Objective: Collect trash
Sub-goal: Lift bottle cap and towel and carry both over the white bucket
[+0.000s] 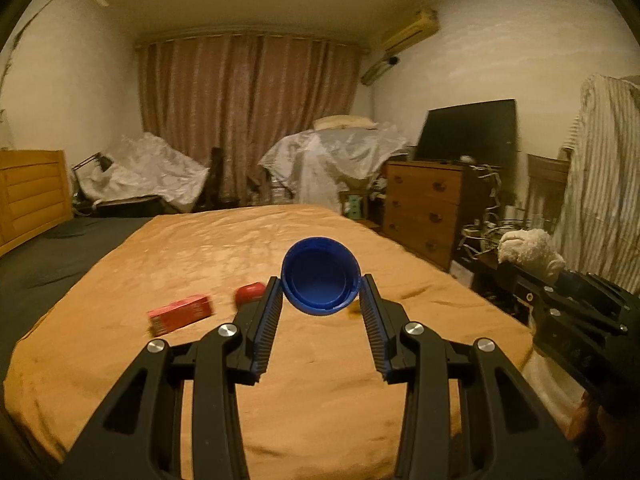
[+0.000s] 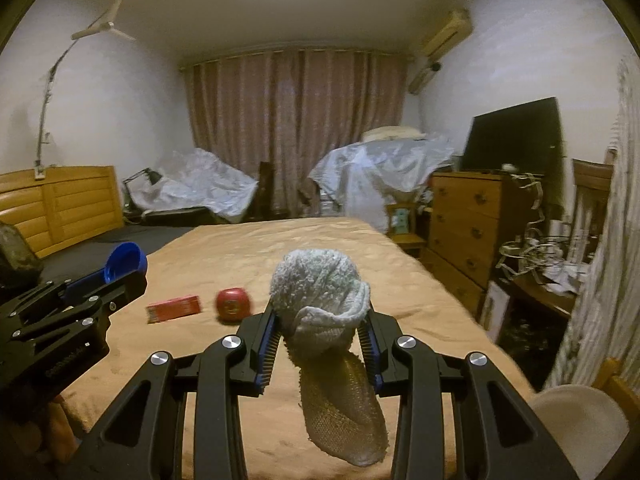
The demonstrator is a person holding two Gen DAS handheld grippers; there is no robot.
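My left gripper point(image 1: 320, 290) is shut on a round blue plastic lid point(image 1: 320, 280), its hollow side facing the camera, held above the orange bedspread point(image 1: 280, 400). The lid point(image 2: 124, 262) and left gripper point(image 2: 132, 280) also show at the left of the right wrist view. My right gripper point(image 2: 322, 316) is shut on a fluffy whitish sock point(image 2: 320, 288) whose end hangs down below the fingers. The sock point(image 1: 528, 250) shows at the right of the left wrist view. On the bed lie a red box point(image 1: 180, 312) point(image 2: 174, 307) and a small red round object point(image 1: 250, 292) point(image 2: 233, 304).
A wooden dresser point(image 1: 428, 208) with a dark TV point(image 1: 468, 132) stands right of the bed. Covered furniture point(image 1: 332, 156) and curtains point(image 1: 248, 112) fill the back. A wooden headboard point(image 2: 60, 204) is at left, a cluttered side table point(image 2: 540, 272) at right, a pale seat point(image 2: 580, 424) at lower right.
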